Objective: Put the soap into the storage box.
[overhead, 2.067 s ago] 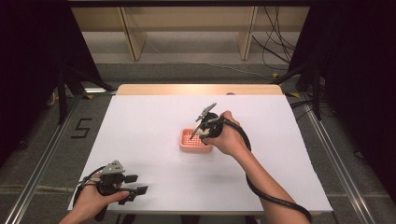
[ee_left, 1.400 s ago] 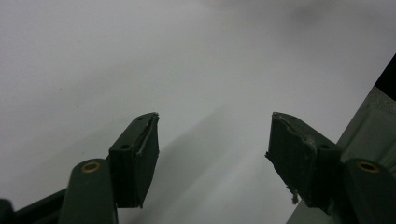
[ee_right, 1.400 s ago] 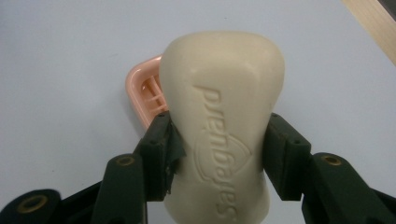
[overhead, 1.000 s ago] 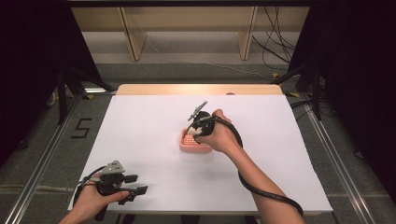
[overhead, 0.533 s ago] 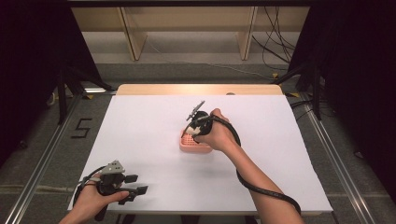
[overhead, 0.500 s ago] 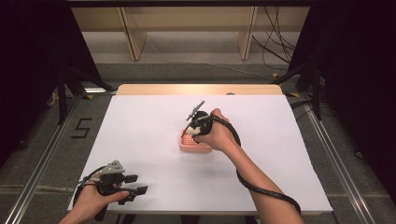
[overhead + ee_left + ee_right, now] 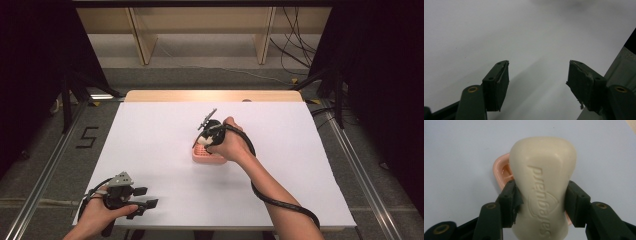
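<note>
White table (image 7: 165, 130). Right gripper (image 7: 540, 195) clamps soap (image 7: 544, 180) over pink dish (image 7: 500, 171), table centre. Left gripper (image 7: 537, 77) spread, empty, 7 o'clock. Risk: slick soap could slip, miss dish.

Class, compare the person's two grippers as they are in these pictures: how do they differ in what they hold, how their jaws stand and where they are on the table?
The right gripper has its jaws closed on a cream bar of soap; the left gripper holds nothing, its jaws wide apart. The right gripper is over the pink soap dish near the table's middle; the left gripper sits at the near left corner of the white table. Both have two black jaws and are hand-held.
</note>
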Demonstrator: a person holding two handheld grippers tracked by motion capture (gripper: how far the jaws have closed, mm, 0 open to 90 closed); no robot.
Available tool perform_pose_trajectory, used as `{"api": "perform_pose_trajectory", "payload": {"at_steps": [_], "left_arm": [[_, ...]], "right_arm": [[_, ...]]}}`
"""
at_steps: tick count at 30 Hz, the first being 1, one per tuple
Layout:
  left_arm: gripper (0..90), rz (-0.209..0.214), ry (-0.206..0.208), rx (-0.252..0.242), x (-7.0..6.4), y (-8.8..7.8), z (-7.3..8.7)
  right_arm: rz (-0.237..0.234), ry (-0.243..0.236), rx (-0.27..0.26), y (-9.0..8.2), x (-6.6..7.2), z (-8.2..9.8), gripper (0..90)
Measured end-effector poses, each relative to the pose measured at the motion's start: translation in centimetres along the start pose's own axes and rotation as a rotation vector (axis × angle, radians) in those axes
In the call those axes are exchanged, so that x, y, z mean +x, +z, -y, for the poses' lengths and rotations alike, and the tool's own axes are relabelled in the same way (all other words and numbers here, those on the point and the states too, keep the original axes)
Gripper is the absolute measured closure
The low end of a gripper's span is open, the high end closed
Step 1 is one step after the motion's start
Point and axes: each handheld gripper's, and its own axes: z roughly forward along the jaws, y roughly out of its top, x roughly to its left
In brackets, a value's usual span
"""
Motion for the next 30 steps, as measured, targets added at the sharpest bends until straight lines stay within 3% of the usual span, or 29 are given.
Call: {"api": "perform_pose_trajectory", "payload": {"at_steps": [30], "left_arm": [[33.2,0.001,0.0,-0.001,0.0,0.0,0.0]], "right_arm": [[-0.011,0.014,0.015,1.6,-0.9,0.3,50.5]]}}
